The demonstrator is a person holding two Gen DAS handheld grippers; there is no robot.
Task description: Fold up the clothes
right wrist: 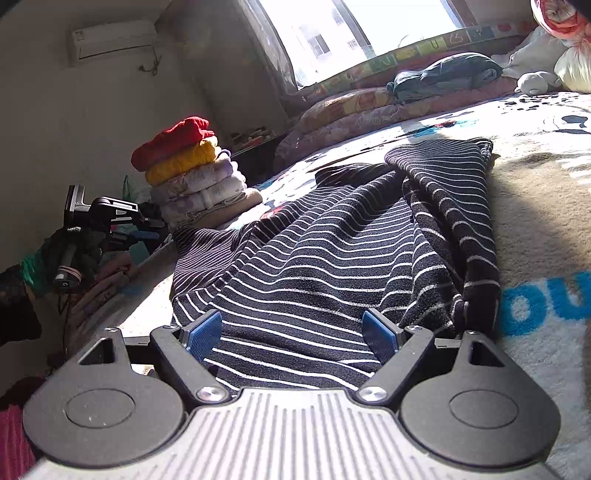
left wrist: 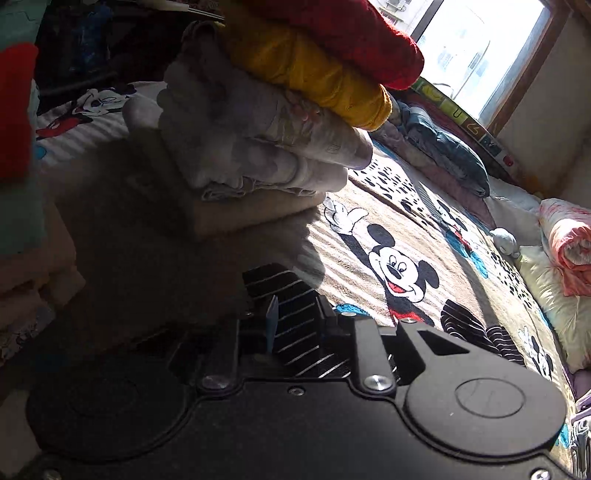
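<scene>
The black striped garment lies spread on the bed, between the wide apart jaws of the right gripper, which holds nothing. The left gripper seems to pinch a striped corner, but shadow hides much. Just beside the garment stands a pile of folded clothes, red on top. Blue bedding lies near the window.

One black striped garment lies spread on the bed, one stack of folded clothes stands beside it, and one small stuffed toy sits far off.
</scene>
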